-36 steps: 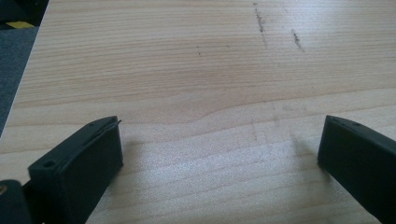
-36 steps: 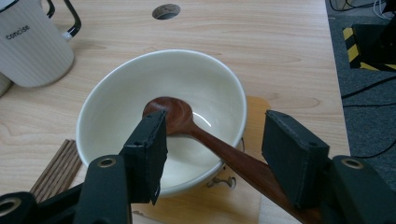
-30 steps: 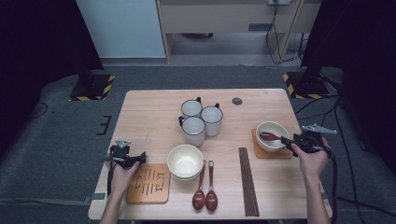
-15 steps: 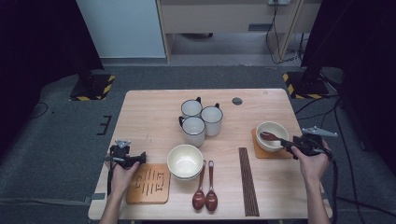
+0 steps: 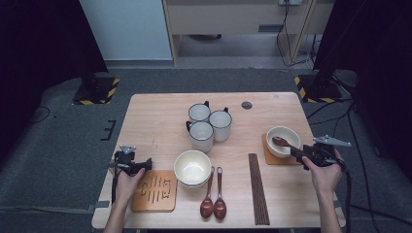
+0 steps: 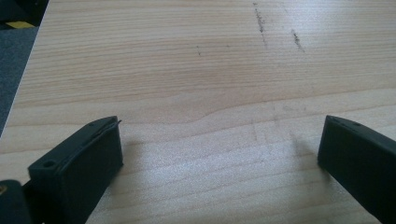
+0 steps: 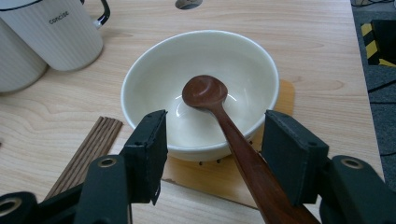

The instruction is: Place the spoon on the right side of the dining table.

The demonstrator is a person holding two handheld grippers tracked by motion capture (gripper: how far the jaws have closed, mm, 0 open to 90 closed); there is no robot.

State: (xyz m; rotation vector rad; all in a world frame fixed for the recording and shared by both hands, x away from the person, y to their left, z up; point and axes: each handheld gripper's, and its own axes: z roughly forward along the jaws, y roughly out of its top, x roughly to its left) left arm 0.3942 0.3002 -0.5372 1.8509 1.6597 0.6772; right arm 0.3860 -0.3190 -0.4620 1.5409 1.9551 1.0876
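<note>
Right gripper (image 7: 212,154): jaws released, standing wide either side of the wooden spoon (image 7: 233,135), pads not pressing it. Spoon handle passes between the jaws close to the right-hand pad; long axis runs from about 5 o'clock up to 11 o'clock. Its head rests inside the white bowl (image 7: 154,74) at 12 o'clock, bowl sitting on a coaster (image 7: 285,95). Right hand nearer. Left gripper (image 6: 219,154): jaws apart over bare table (image 6: 187,56), holding nothing.

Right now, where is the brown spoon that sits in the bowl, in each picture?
High view: spoon at the right, its scoop in the white bowl.
Right gripper view: spoon centre, its handle running down to the right.
Left gripper view: bare table.
Shared landmark: the bowl.
</note>
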